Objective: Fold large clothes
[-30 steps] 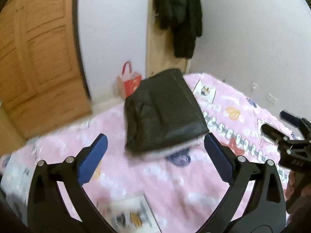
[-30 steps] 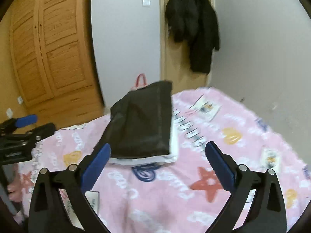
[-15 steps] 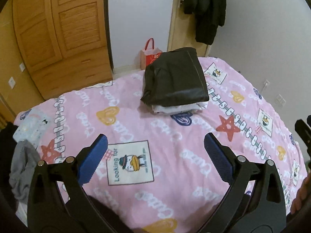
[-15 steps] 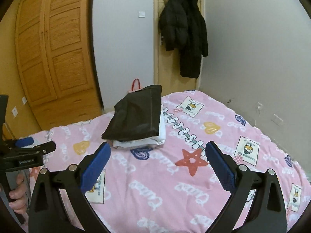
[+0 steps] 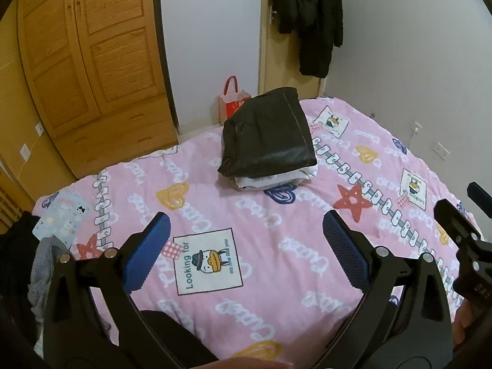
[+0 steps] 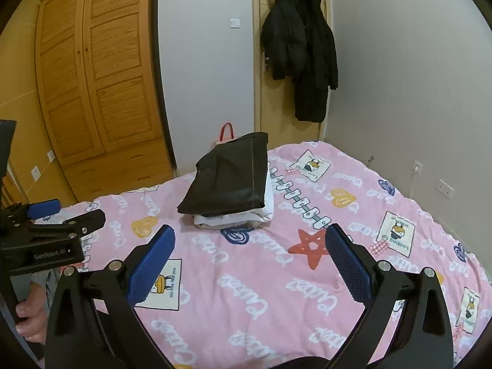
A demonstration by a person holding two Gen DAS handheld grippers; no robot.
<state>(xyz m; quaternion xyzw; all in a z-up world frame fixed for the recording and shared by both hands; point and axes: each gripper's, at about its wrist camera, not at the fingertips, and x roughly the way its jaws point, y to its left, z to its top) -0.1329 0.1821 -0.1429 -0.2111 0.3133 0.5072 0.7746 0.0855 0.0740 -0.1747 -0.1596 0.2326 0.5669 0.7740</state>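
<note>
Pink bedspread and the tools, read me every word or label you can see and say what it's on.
"Looking for": white square cartoon patch on the pink printed bedspread.
"Cuteee", repeated in white script across the bedspread.
"GenRobot.AI", roughly: black body of the left tongs; small, uncertain.
Smaller line on the patch: too small to read.
Lettering on the right tongs' black body: cut off.

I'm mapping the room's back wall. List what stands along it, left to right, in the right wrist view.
Wooden wardrobe → light switch → red gift bag, mostly hidden behind the folded clothes stack → black coats hanging on the door.
</note>
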